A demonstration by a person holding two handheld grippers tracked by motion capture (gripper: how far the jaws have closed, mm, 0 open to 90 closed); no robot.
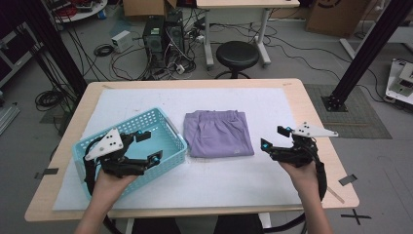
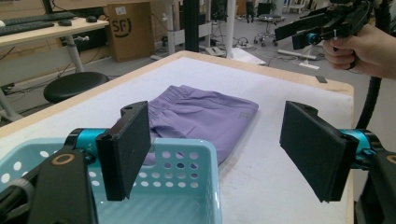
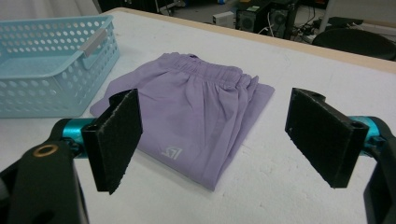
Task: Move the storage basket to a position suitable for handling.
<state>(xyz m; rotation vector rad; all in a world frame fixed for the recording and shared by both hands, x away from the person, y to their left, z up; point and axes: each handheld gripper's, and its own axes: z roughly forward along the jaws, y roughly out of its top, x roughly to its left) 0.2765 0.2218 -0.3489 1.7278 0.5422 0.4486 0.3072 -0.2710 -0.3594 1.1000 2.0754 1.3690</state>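
Two grippers are in your hands, and neither one holds anything. Your left gripper hangs over the light blue basket, which sits on the white sheet toward the left edge of the counter, closer to your near edge than the far one. Its fingers are spread wide, with only air between them; in the left gripper view you look past them across the basket's perforated wall to the folded shorts.

The folded purple shorts lie flat near the middle of the counter, just beside the basket's right wall; whether cloth and basket touch you cannot tell. The elastic waistband faces the far edge, and a small pale logo sits on the part nearest you.

Your right gripper is above the sheet toward the right edge of the counter, near the shorts' right side but apart from them. Its fingers are also spread wide, empty, and the right gripper view looks between them straight at the shorts, with the basket farther off to the left of that view.
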